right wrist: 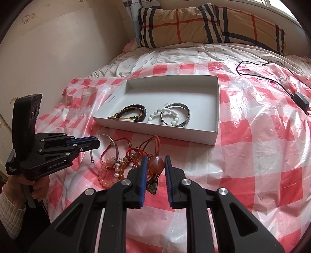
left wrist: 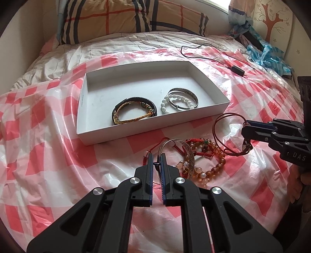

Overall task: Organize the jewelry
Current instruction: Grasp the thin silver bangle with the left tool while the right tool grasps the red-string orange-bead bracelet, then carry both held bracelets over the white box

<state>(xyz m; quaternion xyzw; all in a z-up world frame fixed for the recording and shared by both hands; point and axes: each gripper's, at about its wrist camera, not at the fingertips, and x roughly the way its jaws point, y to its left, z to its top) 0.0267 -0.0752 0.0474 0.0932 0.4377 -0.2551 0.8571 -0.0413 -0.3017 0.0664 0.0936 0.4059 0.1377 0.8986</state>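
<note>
A white tray on the bed holds a black and gold cord bracelet, a white bead bracelet and a silver bangle. In front of it lies a heap of amber bead bracelets and red cords. My left gripper is nearly shut on the rim of a silver bangle, tilted up from the heap. My right gripper is shut on an amber stone pendant whose red cord loops upward. The tray also shows in the right wrist view.
A red and white checked plastic sheet covers the bed. A black cable with an adapter lies behind the tray on the right. A plaid pillow is at the headboard, and blue cloth at the far right.
</note>
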